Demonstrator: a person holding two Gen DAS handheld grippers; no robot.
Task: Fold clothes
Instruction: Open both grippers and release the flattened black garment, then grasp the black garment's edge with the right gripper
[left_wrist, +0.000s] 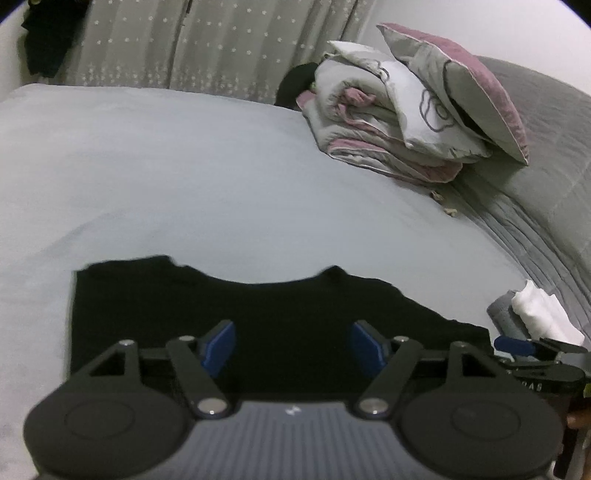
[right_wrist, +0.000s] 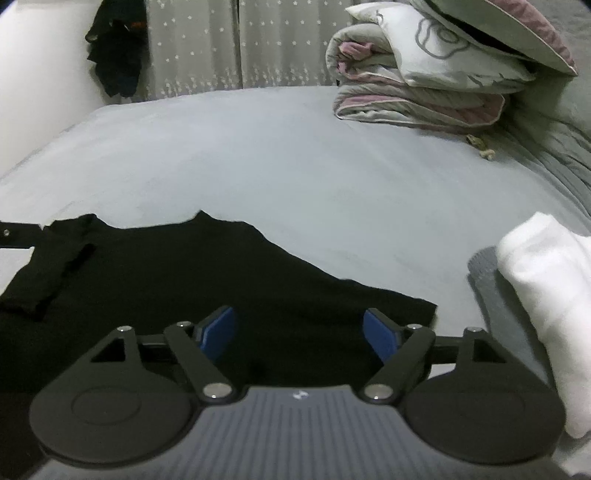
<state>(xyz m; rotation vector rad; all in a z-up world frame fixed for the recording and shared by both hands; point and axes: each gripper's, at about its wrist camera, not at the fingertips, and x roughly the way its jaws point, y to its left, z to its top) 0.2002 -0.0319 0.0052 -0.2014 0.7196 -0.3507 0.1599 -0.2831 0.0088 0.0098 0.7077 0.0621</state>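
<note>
A black shirt (left_wrist: 236, 310) lies flat on the light grey bed sheet (left_wrist: 184, 177), neckline away from me. In the right wrist view the black shirt (right_wrist: 192, 273) has its left sleeve folded in over the body. My left gripper (left_wrist: 293, 345) is open and empty, just above the shirt's near part. My right gripper (right_wrist: 301, 338) is open and empty over the shirt's right side, near its right sleeve edge. The right gripper's fingers (left_wrist: 517, 345) show at the right edge of the left wrist view.
A folded white garment (right_wrist: 546, 280) lies on a grey one (right_wrist: 487, 280) to the right of the shirt. A stack of folded quilt and pillows (left_wrist: 406, 110) sits at the far right. Star-patterned curtains (left_wrist: 203, 40) and dark hanging clothes (right_wrist: 118, 55) are behind the bed.
</note>
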